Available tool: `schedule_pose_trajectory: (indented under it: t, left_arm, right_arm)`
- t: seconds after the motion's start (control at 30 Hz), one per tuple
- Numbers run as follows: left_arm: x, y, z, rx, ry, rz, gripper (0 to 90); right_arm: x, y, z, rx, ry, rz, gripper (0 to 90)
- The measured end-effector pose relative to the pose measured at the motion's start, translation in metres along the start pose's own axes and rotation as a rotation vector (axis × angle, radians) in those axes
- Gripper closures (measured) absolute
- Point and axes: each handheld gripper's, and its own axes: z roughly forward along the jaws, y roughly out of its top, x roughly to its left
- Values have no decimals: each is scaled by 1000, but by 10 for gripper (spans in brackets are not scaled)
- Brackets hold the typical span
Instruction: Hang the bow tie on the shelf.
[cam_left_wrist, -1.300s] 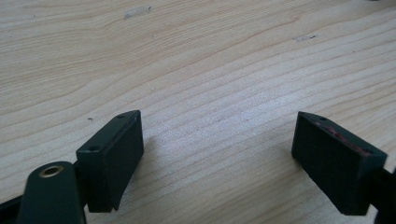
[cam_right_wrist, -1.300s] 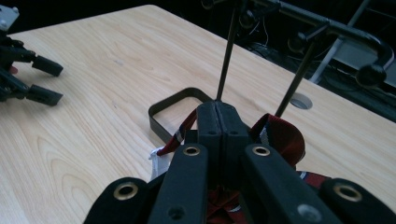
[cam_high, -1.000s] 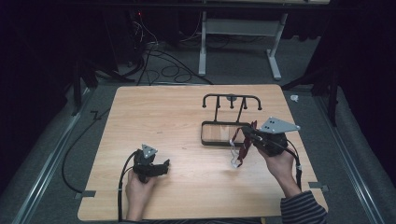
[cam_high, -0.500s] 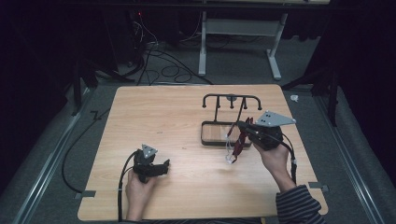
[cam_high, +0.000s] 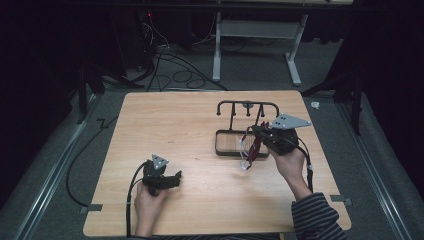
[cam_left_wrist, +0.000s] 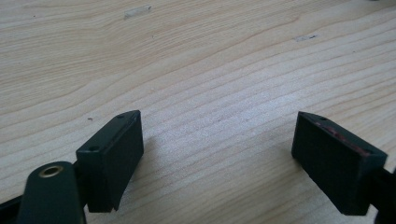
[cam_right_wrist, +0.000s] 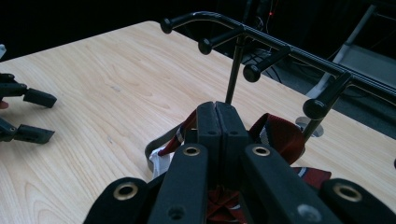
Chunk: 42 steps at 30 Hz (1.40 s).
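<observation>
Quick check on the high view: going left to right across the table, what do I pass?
Left claw, open and resting on the table → dangling end of the red strap → black peg rack → right claw, shut on the strap.

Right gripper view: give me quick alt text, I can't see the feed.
The right gripper is shut on a dark red strap, held above the wooden table just before a black rack with knobbed pegs. The left gripper sits at the far left, open.
</observation>
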Motion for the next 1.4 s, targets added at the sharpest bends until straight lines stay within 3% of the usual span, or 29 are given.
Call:
schedule_pose_trajectory:
  t: [0.8, 1.4]
  left_arm:
    - [0, 0, 0, 0, 0, 0, 171]
    - [0, 0, 0, 0, -5, 6, 173]
  right_arm:
    - [-7, 18, 12, -8, -3, 31, 900]
    - [-19, 29, 21, 0, -38, 66, 900]
